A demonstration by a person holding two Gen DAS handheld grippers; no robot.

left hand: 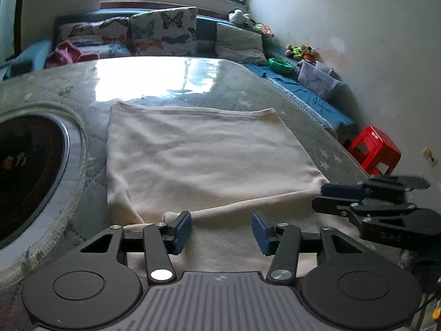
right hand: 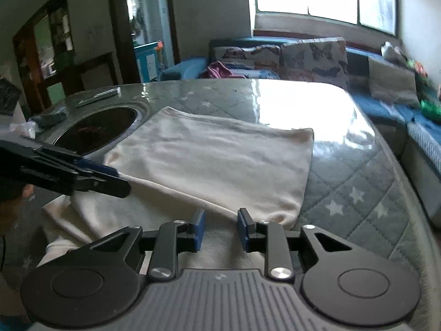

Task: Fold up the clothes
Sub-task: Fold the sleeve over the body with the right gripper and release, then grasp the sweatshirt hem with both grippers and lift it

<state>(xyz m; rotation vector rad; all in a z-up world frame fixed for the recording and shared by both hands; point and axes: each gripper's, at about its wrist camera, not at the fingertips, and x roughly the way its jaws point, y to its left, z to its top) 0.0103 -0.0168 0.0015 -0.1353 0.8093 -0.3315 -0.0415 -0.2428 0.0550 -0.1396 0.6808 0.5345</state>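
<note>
While both grippers gape, cream garment (left hand: 204, 160) lies on table (left hand: 248, 88).

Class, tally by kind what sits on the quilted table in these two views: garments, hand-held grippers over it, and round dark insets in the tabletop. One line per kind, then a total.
Cream garment: 1
Hand-held grippers: 2, left and right, both open over the garment's near edge
Round dark inset: 1
Total: 4
</note>
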